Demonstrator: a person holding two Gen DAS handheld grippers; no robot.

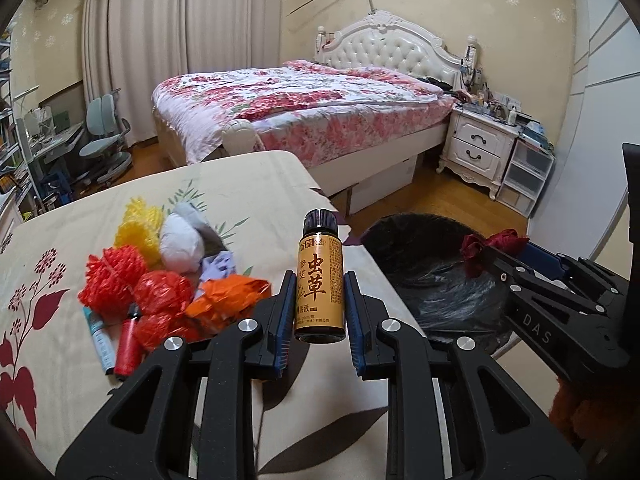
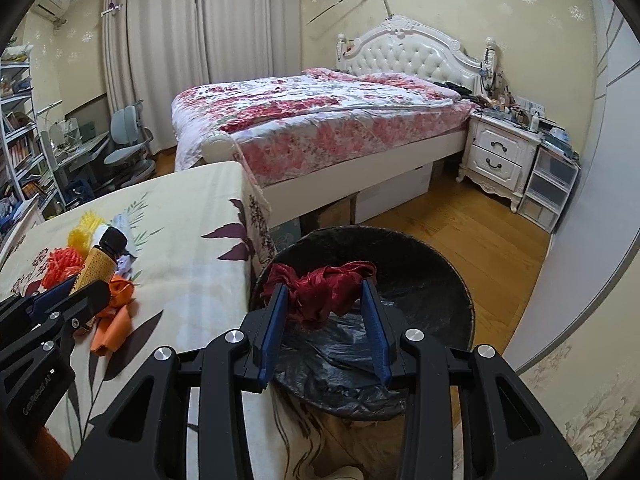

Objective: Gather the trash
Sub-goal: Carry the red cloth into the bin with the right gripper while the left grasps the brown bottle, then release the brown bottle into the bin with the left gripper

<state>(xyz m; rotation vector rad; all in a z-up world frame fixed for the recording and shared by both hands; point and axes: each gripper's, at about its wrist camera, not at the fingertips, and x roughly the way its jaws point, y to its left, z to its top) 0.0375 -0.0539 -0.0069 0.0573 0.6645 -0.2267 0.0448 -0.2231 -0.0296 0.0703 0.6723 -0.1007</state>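
Black-lined bin beside table edge, nothing visible inside. Right gripper clamps red ribbon above it. Left gripper clamps bottle upright over table; trash pile left.

**Materials and finishes**

Glossy black plastic bin liner; crumpled dark red satin-like cloth, faintly shiny; matt paper label on the small bottle, ribbed black cap; smooth printed cotton-like tablecloth; matt black plastic gripper arms, lower frame
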